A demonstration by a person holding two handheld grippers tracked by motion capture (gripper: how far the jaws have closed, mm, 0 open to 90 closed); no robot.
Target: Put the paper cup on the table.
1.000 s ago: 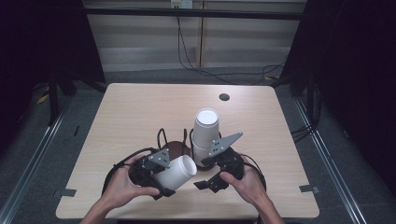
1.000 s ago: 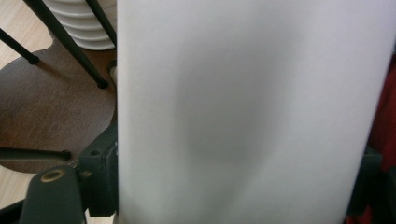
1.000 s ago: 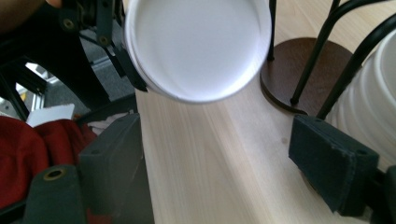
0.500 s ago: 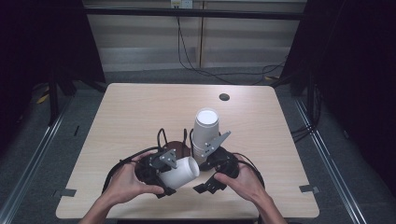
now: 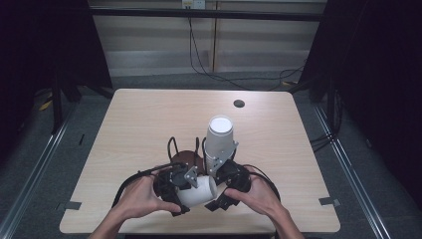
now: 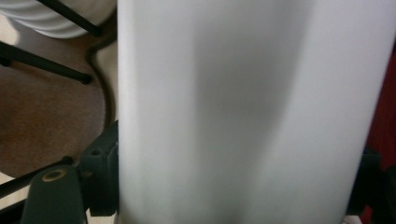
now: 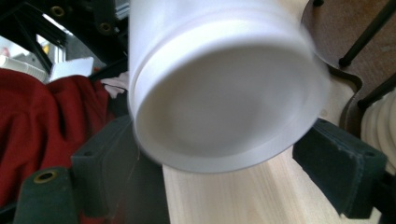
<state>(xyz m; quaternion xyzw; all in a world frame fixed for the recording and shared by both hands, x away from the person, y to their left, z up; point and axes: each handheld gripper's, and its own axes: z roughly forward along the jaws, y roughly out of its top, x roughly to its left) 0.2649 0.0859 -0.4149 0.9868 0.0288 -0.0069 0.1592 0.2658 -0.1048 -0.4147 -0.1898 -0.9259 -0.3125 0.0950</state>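
Near the table's (image 5: 149, 119) front edge, the left hand-held gripper (image 5: 185, 191) clamped a white cup (image 5: 199, 190) lying sideways, base toward the right hand-held gripper (image 5: 219, 191), whose jaws stood apart beside it.

White cup (image 6: 252, 112) ran past top and bottom edges in left gripper view, blurred; left gripper (image 5: 180, 186) jaw tips hidden behind it. In right gripper view cup base (image 7: 224, 102) was blurred, hiding right gripper (image 5: 230, 185) jaw tips. Stack of cups (image 7: 380, 126) cut by right edge.
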